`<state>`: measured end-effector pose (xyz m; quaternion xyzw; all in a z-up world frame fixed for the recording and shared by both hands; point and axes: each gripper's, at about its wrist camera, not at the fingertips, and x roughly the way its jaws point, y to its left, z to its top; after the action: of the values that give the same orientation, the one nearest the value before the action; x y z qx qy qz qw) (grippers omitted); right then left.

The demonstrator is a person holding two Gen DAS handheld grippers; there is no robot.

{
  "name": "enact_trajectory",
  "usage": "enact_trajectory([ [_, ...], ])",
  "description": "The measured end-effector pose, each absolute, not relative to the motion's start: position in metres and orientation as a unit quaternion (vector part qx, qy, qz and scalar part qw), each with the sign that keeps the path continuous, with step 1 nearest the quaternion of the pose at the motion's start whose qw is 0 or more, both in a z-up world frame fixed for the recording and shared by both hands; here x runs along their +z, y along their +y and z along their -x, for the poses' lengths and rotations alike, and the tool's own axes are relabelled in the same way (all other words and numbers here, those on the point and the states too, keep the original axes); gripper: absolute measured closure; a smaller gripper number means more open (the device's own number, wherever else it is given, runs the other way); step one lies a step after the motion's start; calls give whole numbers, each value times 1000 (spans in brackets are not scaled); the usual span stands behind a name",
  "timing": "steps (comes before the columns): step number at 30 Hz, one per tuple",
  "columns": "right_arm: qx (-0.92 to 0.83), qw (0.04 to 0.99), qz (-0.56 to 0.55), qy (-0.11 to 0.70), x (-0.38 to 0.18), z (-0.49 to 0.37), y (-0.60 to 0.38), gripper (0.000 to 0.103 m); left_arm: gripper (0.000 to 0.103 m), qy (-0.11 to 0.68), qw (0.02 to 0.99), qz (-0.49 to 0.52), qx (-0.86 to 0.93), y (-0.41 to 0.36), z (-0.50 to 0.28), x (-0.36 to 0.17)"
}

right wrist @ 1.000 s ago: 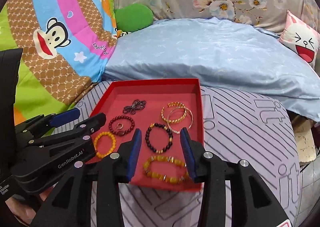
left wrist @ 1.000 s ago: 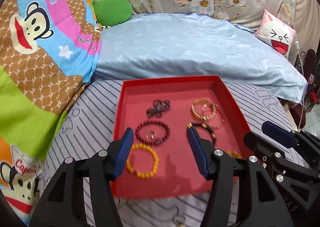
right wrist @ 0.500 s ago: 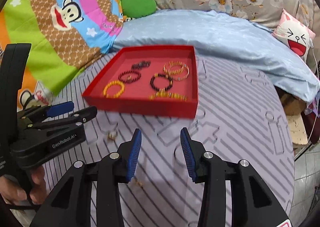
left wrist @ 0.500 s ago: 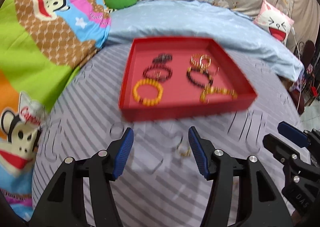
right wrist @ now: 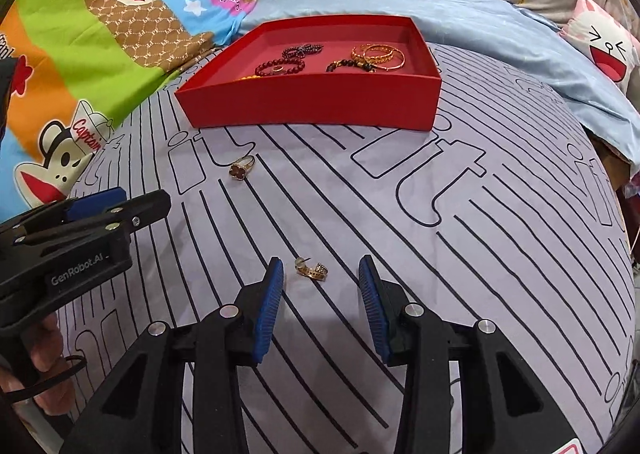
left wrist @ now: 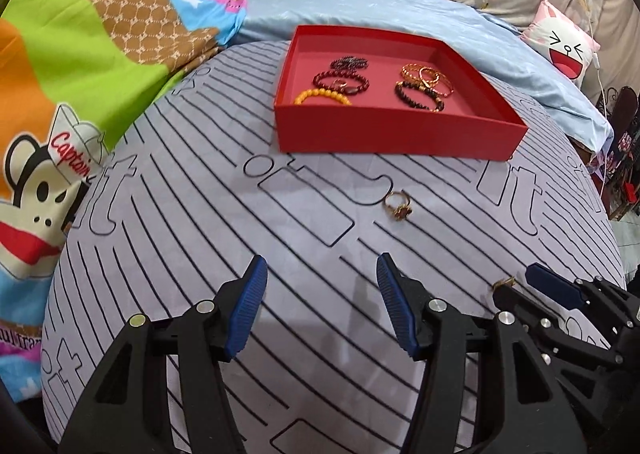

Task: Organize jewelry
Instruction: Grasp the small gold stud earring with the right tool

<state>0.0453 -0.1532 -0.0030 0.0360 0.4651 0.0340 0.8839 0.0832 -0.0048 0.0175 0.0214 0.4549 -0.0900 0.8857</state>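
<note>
A red tray [left wrist: 396,134] [right wrist: 312,102] holds several bead bracelets and gold bangles. A gold ring with a dark red clover [left wrist: 398,206] [right wrist: 241,168] lies on the striped grey sheet in front of the tray. A small gold open ring [right wrist: 311,269] [left wrist: 505,283] lies nearer, just ahead of my right gripper [right wrist: 320,274], which is open and empty with the ring between its fingertips' line. My left gripper [left wrist: 320,274] is open and empty over bare sheet, short of the clover ring. The right gripper [left wrist: 536,290] shows at the left wrist view's right edge.
A light blue pillow [left wrist: 400,10] lies behind the tray. A colourful monkey-print quilt [left wrist: 80,54] covers the left side. A pink face cushion [left wrist: 560,46] sits at the far right. The bed edge drops off at the right [right wrist: 624,174].
Both grippers have pulled back from over the tray toward the near side of the bed and lowered. The two loose rings on the sheet have come into view.
</note>
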Motion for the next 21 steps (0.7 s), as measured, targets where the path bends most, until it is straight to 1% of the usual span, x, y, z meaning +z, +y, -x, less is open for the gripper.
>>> enact_trajectory([
  [4,33,882,-34,468,-7,-48,-151,73,49,457,885,-21,-89,-4,-82,15],
  [6,33,882,-30,468,-8,-48,-150,74,49,458,884,-20,-90,-4,-82,15],
  [12,32,884,-18,466,-9,-50,-147,87,49,459,883,-19,-92,-5,-84,13],
  [21,35,885,-29,463,-5,-49,-150,87,49,461,881,-16,-100,-11,-88,13],
])
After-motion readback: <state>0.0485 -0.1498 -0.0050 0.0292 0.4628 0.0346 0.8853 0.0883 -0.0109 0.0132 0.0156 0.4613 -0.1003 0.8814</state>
